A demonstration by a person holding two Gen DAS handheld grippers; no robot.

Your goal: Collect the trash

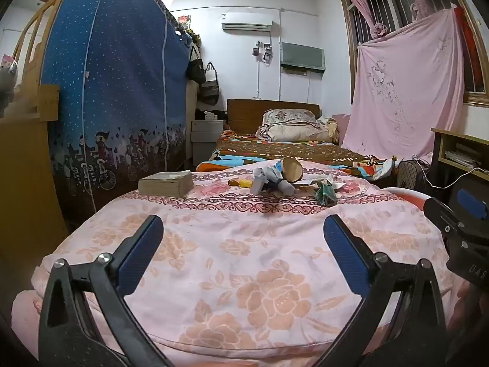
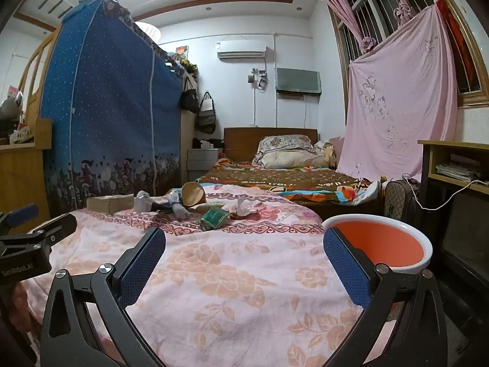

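A pile of trash lies at the far end of the pink floral quilt: a tipped brown paper cup, crumpled white wrappers, a green packet, and a yellow piece. My left gripper is open and empty, low over the near quilt. My right gripper is open and empty beside it. An orange basin with a white rim stands right of the quilt, by my right gripper's right finger.
A thick book lies left of the trash. A blue fabric wardrobe stands at the left. A bed with pillows is behind. A wooden desk, a cable and a dark bag are at the right.
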